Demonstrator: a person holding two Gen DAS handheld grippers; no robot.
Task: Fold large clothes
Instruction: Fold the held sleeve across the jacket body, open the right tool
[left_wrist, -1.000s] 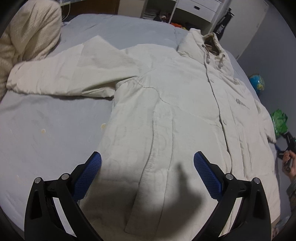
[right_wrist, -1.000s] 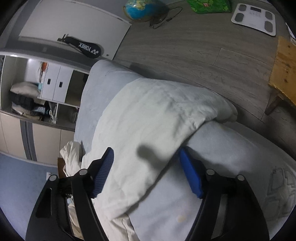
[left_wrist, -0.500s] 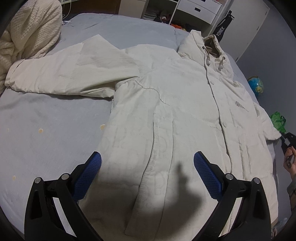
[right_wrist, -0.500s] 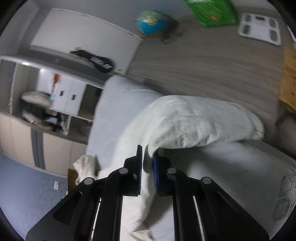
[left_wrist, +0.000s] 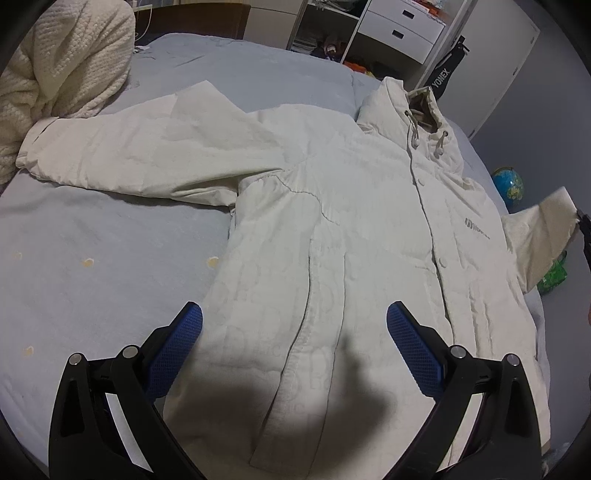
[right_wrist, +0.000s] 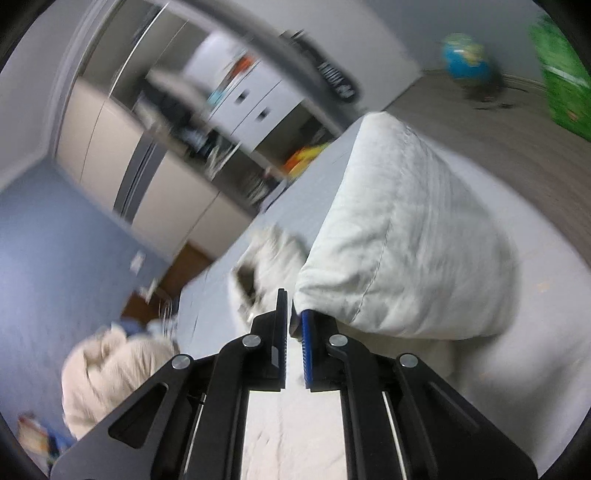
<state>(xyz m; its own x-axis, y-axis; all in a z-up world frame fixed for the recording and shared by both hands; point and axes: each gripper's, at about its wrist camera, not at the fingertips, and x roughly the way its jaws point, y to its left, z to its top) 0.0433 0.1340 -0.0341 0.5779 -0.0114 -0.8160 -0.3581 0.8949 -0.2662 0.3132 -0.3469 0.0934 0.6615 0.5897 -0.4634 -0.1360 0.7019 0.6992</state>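
A large cream hooded jacket lies face up on the grey-blue bed, hood toward the far end, one sleeve spread out to the left. My left gripper is open and empty above the jacket's hem. My right gripper is shut on the cuff of the other sleeve and holds it up off the bed. That lifted sleeve also shows at the right edge of the left wrist view.
A cream knitted blanket is heaped at the bed's far left. White drawers and a racket bag stand beyond the bed. A globe and a green bag sit on the floor to the right.
My right gripper has closed on the sleeve cuff and lifted it up and inward over the bed. My left gripper stays open and has risen slightly over the hem.
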